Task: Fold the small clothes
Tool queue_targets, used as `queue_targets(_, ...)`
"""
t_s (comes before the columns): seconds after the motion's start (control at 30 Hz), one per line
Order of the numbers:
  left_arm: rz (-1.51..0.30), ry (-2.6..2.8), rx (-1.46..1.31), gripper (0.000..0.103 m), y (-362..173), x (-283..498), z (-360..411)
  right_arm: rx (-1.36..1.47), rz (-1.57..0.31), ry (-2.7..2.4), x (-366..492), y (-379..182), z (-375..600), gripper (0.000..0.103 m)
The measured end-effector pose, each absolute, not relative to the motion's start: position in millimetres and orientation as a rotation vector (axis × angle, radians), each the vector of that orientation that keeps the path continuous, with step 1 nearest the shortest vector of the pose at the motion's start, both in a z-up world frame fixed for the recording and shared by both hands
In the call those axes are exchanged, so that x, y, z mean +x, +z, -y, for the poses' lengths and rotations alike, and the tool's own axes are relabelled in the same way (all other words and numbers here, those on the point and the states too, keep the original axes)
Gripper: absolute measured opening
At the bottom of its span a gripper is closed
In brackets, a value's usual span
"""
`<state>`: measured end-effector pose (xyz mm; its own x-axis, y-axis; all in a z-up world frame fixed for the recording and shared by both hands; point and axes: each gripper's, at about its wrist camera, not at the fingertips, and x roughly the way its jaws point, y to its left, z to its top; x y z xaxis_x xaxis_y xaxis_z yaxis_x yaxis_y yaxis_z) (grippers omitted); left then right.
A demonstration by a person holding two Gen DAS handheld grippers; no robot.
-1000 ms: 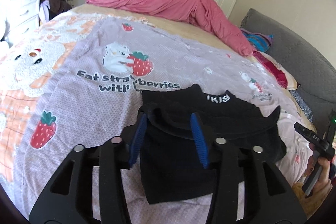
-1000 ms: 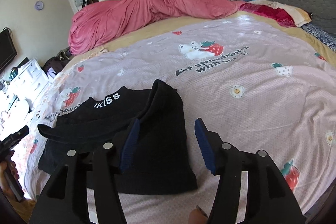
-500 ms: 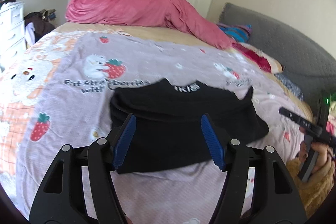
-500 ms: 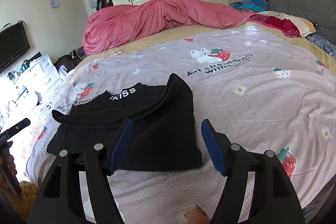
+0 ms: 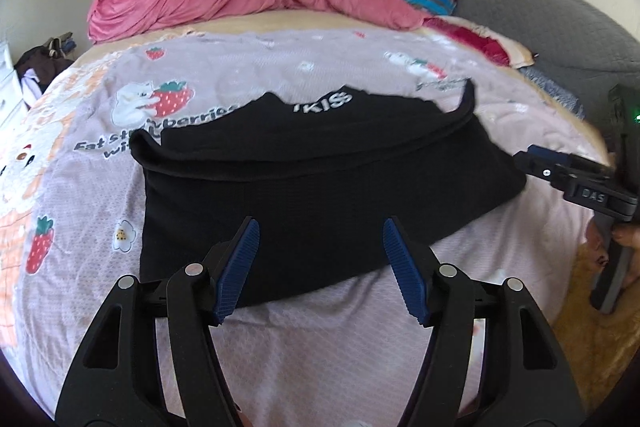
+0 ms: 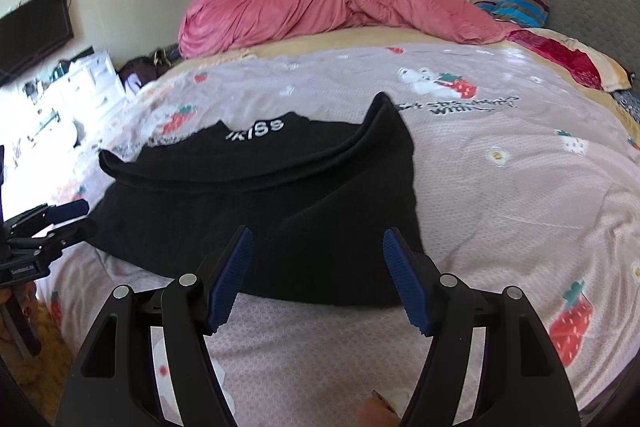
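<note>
So my left gripper (image 5: 318,267) hangs over the near edge of the black garment (image 5: 320,187), blue pads spread apart with nothing pinched between them; the log-jam moment is over, its jaws have just been opening; same story on my right gripper (image 6: 316,273), jaws just been opening too, pads wide and clear of the cloth; the garment lies folded flat on the strawberry bedspread (image 5: 280,355) just ahead of both sets of fingers, white lettering at its far edge. The left view catches my right gripper off to its right side, past the garment's corner, plus a grey headboard (image 5: 540,19) farther off; the right view instead shows my left gripper at its left edge, a wall-mounted TV (image 6: 36,35) and a white dresser (image 6: 72,87) beyond that; both views show the pink duvet (image 6: 340,3) heaped far ahead.
</note>
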<state>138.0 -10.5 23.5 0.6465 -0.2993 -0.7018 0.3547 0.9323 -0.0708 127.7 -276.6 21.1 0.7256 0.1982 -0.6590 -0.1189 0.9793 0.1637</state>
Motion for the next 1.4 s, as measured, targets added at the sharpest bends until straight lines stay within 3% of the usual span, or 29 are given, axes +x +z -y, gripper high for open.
queue_targets(0.2, -0.856, -0.312, 0.128, 0.057, -3, 182, 10, 0.045, -0.825, 0.136, 175, 2, 266, 0.053)
queue_targets(0.47, -0.859, -0.291, 0.173, 0.061, -8, 237, 3, -0.094, -0.885, 0.042, 242, -24, 255, 0.052)
queue_targets(0.67, -0.823, -0.244, -0.013, 0.062, 8, 281, -38, -0.083, -0.846, -0.032, 277, -22, 269, 0.051)
queue_targets(0.87, -0.764, -0.168, -0.123, 0.068, 30, 286, -89, 0.107, -0.825, -0.078, 281, -17, 318, 0.052)
queue_targets(1.0, -0.819, -0.126, -0.137, 0.071, 20, 289, -102, 0.117, -0.847, -0.081, 282, -17, 330, 0.054)
queue_targets(1.07, -0.834, -0.133, -0.151, 0.071, 15, 291, -104, 0.144, -0.855, -0.049, 285, -17, 332, 0.061)
queue_targets(1.27, -0.904, -0.200, -0.184, 0.071, -6, 301, -94, 0.169, -0.895, -0.020, 297, -27, 331, 0.062)
queue_targets(1.3, -0.914, -0.203, -0.177, 0.071, -10, 303, -90, 0.173, -0.900, -0.017, 298, -29, 331, 0.061)
queue_targets(1.4, -0.935, -0.213, -0.173, 0.070, -19, 305, -86, 0.220, -0.897, 0.023, 297, -31, 334, 0.037)
